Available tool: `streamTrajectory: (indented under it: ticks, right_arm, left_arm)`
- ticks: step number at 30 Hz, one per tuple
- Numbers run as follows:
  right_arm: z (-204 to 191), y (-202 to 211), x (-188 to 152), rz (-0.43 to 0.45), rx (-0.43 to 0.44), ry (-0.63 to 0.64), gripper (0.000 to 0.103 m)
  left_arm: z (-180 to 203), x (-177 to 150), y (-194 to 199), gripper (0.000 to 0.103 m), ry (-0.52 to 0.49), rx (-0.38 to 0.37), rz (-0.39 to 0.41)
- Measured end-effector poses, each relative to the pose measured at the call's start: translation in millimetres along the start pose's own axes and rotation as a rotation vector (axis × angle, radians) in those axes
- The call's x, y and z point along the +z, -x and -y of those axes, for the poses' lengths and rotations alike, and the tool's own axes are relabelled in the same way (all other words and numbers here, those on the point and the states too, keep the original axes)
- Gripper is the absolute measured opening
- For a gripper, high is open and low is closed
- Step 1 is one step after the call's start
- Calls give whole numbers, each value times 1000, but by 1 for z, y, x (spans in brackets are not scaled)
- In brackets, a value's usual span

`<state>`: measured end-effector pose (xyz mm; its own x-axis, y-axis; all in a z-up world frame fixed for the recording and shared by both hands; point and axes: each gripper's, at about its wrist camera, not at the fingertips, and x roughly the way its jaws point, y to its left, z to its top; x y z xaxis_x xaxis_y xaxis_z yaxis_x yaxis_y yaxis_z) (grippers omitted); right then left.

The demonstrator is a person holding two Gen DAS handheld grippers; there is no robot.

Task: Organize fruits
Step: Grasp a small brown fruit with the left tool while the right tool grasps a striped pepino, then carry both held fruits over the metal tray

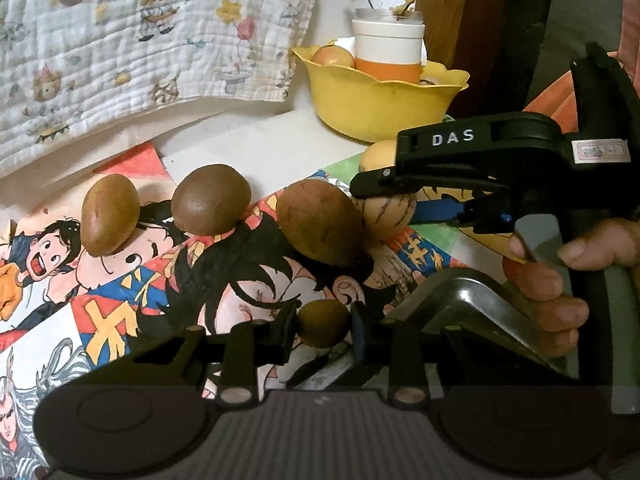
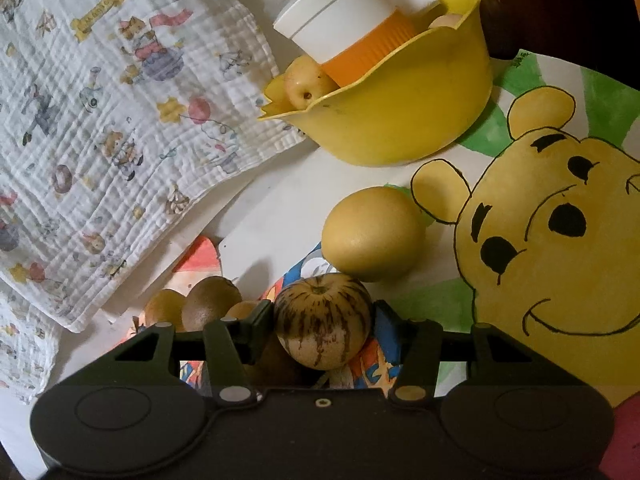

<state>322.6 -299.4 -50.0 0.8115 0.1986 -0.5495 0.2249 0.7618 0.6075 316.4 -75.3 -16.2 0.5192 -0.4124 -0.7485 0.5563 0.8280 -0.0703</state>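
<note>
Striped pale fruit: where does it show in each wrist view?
Left wrist: striped fruit right of centre, under the right gripper.
Right wrist: low centre, between that gripper's fingers.
Shared landmark: yellow bowl, behind it in both.

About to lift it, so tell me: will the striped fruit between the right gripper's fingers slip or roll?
The striped fruit looks round and smooth, so it may slip between the right gripper fingers. Set down, it would likely roll on the flat drawing. It looks firm, probably not fragile.
</note>
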Motion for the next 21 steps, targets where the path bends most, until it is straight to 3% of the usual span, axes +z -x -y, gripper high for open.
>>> streamTrajectory:
  ticks: [12,21]
  right_arm:
    - [6,23,-13,-14,78,-20,55]
    - [-5,55,-30,-38,172,55,55]
  left_arm:
    - [-2,-12,25,31,39,18,21]
    - [-3,-36,59,31,51,42,41]
